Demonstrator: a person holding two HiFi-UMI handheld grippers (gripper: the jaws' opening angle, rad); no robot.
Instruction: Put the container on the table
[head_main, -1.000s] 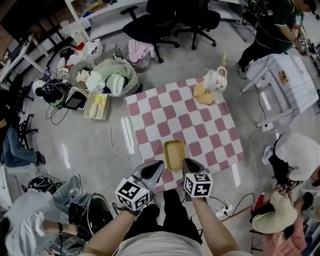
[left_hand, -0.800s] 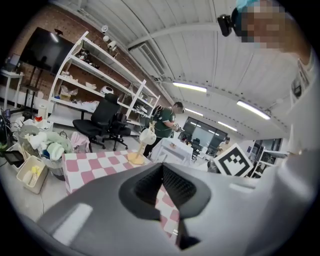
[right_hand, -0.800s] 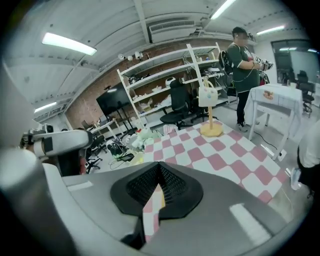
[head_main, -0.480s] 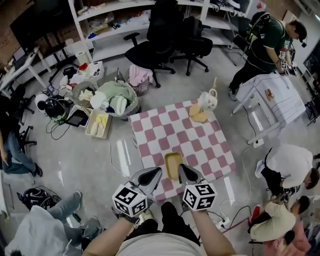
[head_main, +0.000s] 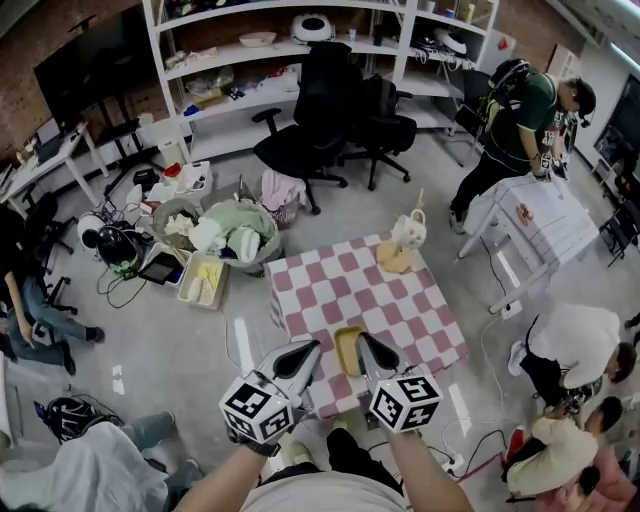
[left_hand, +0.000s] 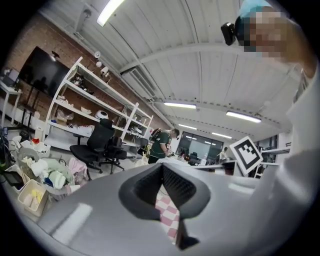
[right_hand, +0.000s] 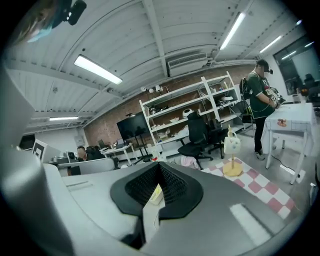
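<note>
Your right tongs (head_main: 368, 345) are clamped on the right wall of the yellow container (head_main: 349, 350) — the right gripper view shows a pale yellow sliver of it pinched between them. Your left tongs (head_main: 303, 352) are closed together on nothing, just left of the container. The container sits over the near edge of the checked worktop (head_main: 400, 300), between the two tongs — whether it rests there or hangs just above, I cannot tell.
</note>
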